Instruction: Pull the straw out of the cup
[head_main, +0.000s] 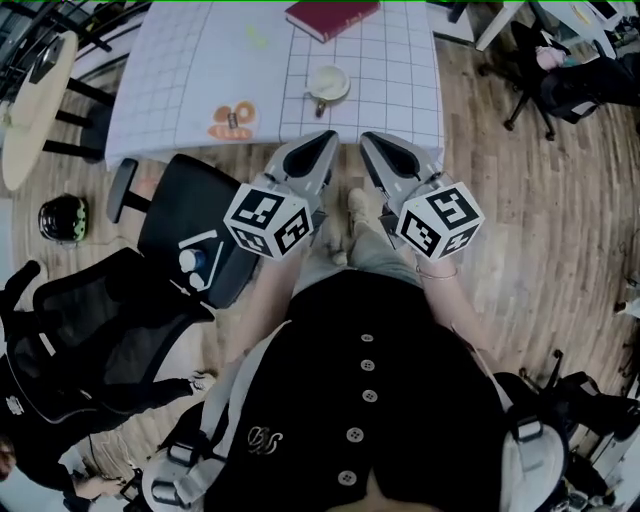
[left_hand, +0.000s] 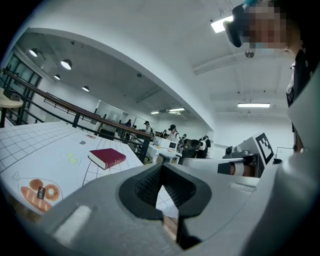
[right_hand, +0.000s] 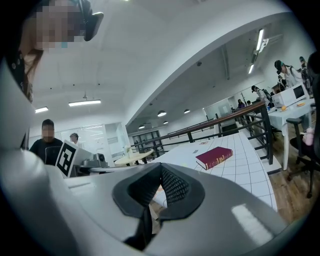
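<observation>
While the cup (head_main: 329, 84) sits near the table's (head_main: 180, 80) front edge, I can't make out which way the straw points; my left gripper (head_main: 328, 138) and right gripper (head_main: 366, 138) point level toward it, side by side, both closed and empty.

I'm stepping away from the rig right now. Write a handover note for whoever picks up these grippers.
Left gripper: shut, empty, held at the table's near edge.
Right gripper: shut, empty, beside the left one.
Cup: upright on the table, just beyond both grippers; red book behind it at the far edge. The straw is too small to make out.
Done: nothing, the cup is untouched.
Left: reach the cup, probably steady it with one gripper, then grip the straw and pull it out.
</observation>
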